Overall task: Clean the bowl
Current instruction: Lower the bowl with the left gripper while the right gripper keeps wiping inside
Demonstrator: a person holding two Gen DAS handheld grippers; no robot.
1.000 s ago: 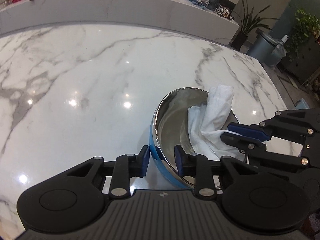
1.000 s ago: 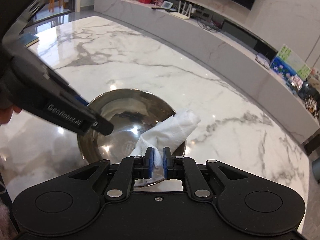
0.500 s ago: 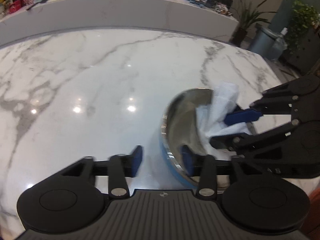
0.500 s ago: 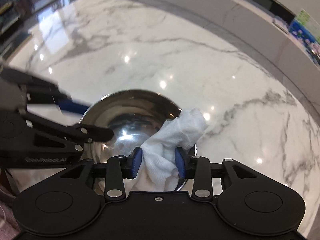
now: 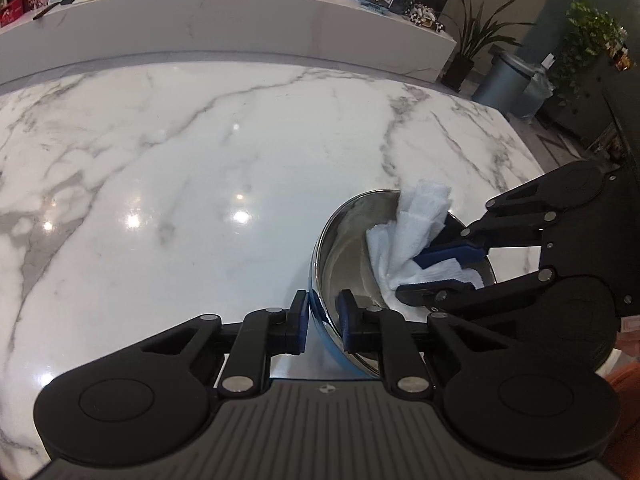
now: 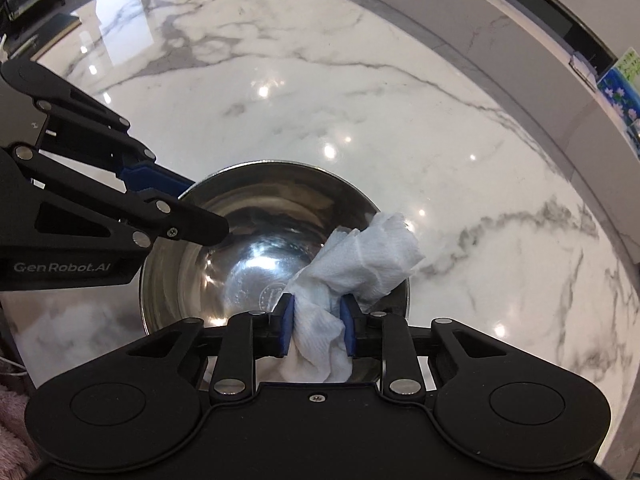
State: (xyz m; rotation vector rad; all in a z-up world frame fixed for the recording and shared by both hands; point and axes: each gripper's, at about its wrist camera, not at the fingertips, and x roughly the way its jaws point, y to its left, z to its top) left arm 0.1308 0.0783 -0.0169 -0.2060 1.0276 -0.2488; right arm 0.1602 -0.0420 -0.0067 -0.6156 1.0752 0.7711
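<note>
Right gripper [image 6: 317,325] is pinching a wad of white paper towel [image 6: 360,264] inside the steel bowl [image 6: 256,216], low center of the frame. Left gripper [image 5: 323,322] is clamped on the bowl's near rim, bowl sitting on the marble table [image 5: 180,168].

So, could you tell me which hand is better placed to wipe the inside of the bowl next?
Right: the right tongs already grip the paper towel inside the bowl, while the left tongs straddle its rim to steady it.
</note>
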